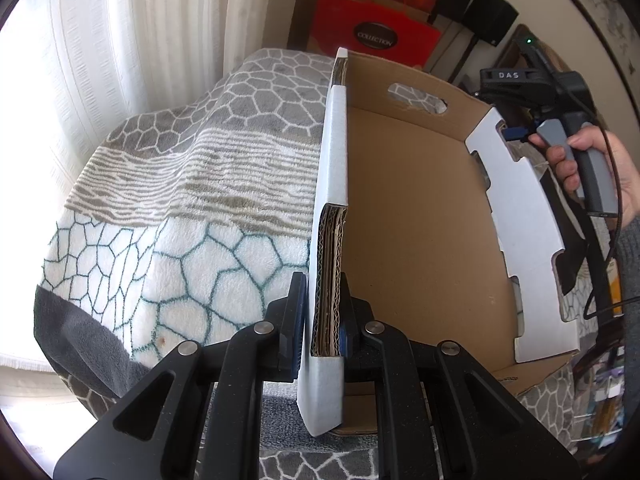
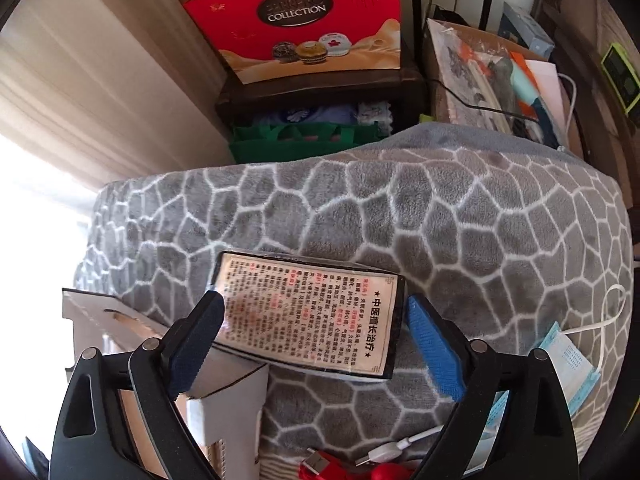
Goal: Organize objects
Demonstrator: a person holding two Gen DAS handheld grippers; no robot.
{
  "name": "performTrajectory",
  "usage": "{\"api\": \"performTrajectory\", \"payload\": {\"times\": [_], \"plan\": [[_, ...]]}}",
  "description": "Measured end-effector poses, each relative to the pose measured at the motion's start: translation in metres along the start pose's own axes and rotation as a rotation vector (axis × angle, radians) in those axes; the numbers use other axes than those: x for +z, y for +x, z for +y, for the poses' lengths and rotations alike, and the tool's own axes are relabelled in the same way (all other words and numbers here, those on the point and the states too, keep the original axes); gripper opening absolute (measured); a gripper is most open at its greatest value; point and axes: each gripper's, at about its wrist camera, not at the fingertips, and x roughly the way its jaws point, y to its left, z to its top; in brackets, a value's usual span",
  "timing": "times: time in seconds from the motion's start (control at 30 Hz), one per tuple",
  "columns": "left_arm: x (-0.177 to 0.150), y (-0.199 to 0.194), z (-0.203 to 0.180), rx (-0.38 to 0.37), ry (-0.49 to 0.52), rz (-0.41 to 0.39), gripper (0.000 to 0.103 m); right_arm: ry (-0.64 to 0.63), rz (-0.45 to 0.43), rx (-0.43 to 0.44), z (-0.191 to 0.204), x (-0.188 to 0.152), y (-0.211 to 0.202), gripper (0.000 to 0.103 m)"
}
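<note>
My left gripper (image 1: 323,312) is shut on the near side wall of an empty cardboard box (image 1: 416,216) that rests on a patterned blanket (image 1: 180,184). The box's corner also shows in the right wrist view (image 2: 120,320). My right gripper (image 2: 312,320) is open, its fingers on either side of a flat packet with a printed Chinese label (image 2: 308,316) lying on the grey blanket (image 2: 440,220). The right gripper's handle, held by a hand, shows in the left wrist view (image 1: 576,152) beyond the box's far wall.
A blue face mask (image 2: 568,364), a white cable (image 2: 400,444) and a red item (image 2: 352,468) lie on the blanket near the right gripper. A red Ferrero Collection box (image 2: 304,16), a green bag (image 2: 304,140) and a cluttered carton (image 2: 500,68) stand behind. Curtains (image 1: 140,20) hang left.
</note>
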Motion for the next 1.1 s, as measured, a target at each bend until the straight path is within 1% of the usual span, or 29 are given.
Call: {"api": "performTrajectory", "payload": {"times": [0.03,0.07,0.1,0.13,0.17,0.2,0.23,0.27,0.3,0.33,0.4,0.53,0.67,0.73,0.87,0.9,0.97,1.1], "plan": [[0.000,0.000,0.000,0.000,0.001,0.000,0.012,0.001,0.014,-0.008,0.000,-0.001,0.005,0.091],[0.000,0.000,0.000,-0.001,0.001,-0.001,0.012,0.012,0.016,-0.003,-0.001,-0.002,0.007,0.092],[0.000,0.000,0.000,-0.002,0.001,0.000,0.012,0.009,-0.001,-0.009,-0.001,-0.003,0.006,0.089],[0.000,0.000,0.000,-0.002,0.000,-0.001,0.012,-0.004,-0.007,-0.021,0.001,-0.004,0.006,0.083],[0.000,0.000,-0.001,-0.002,0.000,-0.001,0.012,-0.015,-0.018,-0.024,0.003,-0.005,0.004,0.079],[0.000,0.000,-0.001,-0.001,-0.001,-0.001,0.012,-0.021,-0.030,-0.035,0.004,-0.005,0.002,0.071],[0.000,0.000,-0.001,-0.001,-0.001,-0.001,0.012,-0.027,-0.044,-0.052,0.005,-0.005,-0.002,0.059],[0.000,0.000,-0.001,-0.002,-0.002,-0.001,0.012,-0.034,-0.061,-0.068,0.005,-0.005,-0.007,0.052],[0.000,0.000,-0.001,-0.003,-0.005,-0.002,0.012,-0.035,-0.073,-0.078,0.004,-0.004,-0.011,0.036],[0.000,0.000,-0.001,-0.003,-0.005,-0.002,0.012,-0.030,-0.079,-0.078,0.003,-0.003,-0.016,0.029],[0.001,0.000,-0.001,0.000,-0.004,-0.002,0.012,-0.023,-0.081,-0.039,-0.002,-0.004,-0.023,0.026],[0.000,0.000,-0.001,0.000,-0.006,-0.003,0.012,-0.038,-0.111,0.004,-0.003,-0.007,-0.037,0.020],[0.000,0.000,-0.001,0.000,-0.009,0.000,0.012,-0.047,-0.165,0.038,0.000,-0.012,-0.061,0.019],[0.000,0.000,-0.001,0.002,-0.009,0.000,0.012,-0.067,-0.197,0.020,0.006,-0.014,-0.073,0.019],[0.000,0.000,-0.001,0.002,-0.016,0.001,0.012,-0.144,-0.307,-0.064,0.023,-0.026,-0.104,0.019],[0.000,0.000,-0.001,0.001,-0.018,0.002,0.012,-0.164,-0.325,-0.071,0.027,-0.030,-0.109,0.019],[0.000,0.000,0.000,0.001,-0.021,0.002,0.012,-0.196,-0.347,-0.049,0.037,-0.037,-0.121,0.019],[0.000,0.000,0.000,-0.006,-0.028,0.005,0.012,-0.244,-0.354,0.002,0.053,-0.054,-0.132,0.018]]}}
